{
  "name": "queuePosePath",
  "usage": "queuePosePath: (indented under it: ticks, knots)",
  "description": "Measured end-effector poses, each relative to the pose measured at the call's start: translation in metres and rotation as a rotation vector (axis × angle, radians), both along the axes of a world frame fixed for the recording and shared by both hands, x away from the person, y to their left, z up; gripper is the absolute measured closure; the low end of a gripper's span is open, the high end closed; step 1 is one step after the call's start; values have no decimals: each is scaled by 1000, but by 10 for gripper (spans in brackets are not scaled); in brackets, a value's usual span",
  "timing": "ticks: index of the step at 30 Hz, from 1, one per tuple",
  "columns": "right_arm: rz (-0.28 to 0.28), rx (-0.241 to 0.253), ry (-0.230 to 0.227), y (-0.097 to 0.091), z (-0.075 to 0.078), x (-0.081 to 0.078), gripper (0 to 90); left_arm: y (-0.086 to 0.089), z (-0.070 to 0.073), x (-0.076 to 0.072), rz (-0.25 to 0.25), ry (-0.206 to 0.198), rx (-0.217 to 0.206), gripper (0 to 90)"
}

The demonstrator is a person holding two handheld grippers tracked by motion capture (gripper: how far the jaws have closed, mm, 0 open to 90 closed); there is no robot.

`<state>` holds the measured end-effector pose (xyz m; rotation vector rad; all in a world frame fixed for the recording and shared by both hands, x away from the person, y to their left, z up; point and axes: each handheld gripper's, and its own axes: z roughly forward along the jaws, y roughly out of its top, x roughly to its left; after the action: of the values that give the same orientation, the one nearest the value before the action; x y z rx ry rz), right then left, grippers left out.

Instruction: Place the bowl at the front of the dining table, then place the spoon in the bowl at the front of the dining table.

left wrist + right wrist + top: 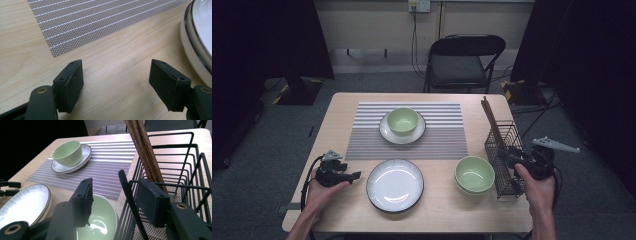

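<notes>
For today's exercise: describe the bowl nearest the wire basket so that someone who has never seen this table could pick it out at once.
Start at the wooden table and find the black wire basket at its right edge, holding wooden chopsticks. Just left of the basket sits a pale green bowl. Unlike the other green bowl, which rests on a saucer on the striped placemat, this one stands on bare wood.

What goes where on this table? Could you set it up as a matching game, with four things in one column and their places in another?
Things:
1. chopsticks
2. empty white plate
3. green bowl on a saucer
4. left tool

Places:
A. on the striped placemat
B. standing in the black wire basket
C. open, just left of the near plate
D. near table edge, in front of the placemat

Pairs: 1-B, 2-D, 3-A, 4-C
</notes>
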<state>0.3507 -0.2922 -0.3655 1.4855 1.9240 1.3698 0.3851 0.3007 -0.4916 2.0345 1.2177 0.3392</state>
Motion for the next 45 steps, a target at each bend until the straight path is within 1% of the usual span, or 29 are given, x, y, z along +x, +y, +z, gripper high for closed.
queuePosePath:
  ticks: [1,3,6,8,10,13,15,17,22,25,28,32,38,41,45]
  knots:
    - [5,-2,1,0,0,1,499,0,0,-1,-4,-11,18,274]
    - [7,-8,5,1,0,3,511,-3,-1,-2,-7,-27,37,271]
    - [9,-21,3,2,1,6,540,-6,-5,-4,-19,-71,83,243]
    - [13,-25,3,2,2,8,557,-7,-6,-5,-28,-92,97,243]
    - [14,-29,3,1,3,10,574,-6,-7,-6,-27,-103,97,242]
    - [19,-33,7,1,4,15,591,-6,-10,-7,-23,-122,83,233]
    - [17,-43,13,3,5,17,603,-6,-10,-7,-21,-122,85,229]
    - [22,-50,10,4,7,18,613,-6,-10,-7,-20,-122,85,228]
    - [31,-71,44,6,8,23,638,-6,-10,-7,-20,-122,84,228]
    - [34,-77,56,5,9,26,663,-6,-10,-7,-20,-122,84,228]
    - [39,-93,60,5,10,29,688,-6,-10,-7,-19,-122,84,228]
    - [44,-97,69,6,10,32,732,-6,-10,-7,-20,-122,85,228]
    - [57,-101,74,8,10,34,733,-6,-10,-7,-20,-122,85,228]
    - [51,-117,71,9,10,34,749,-6,-10,-7,-20,-122,85,227]
    - [46,-120,73,9,10,34,794,-6,-10,-7,-20,-122,85,228]
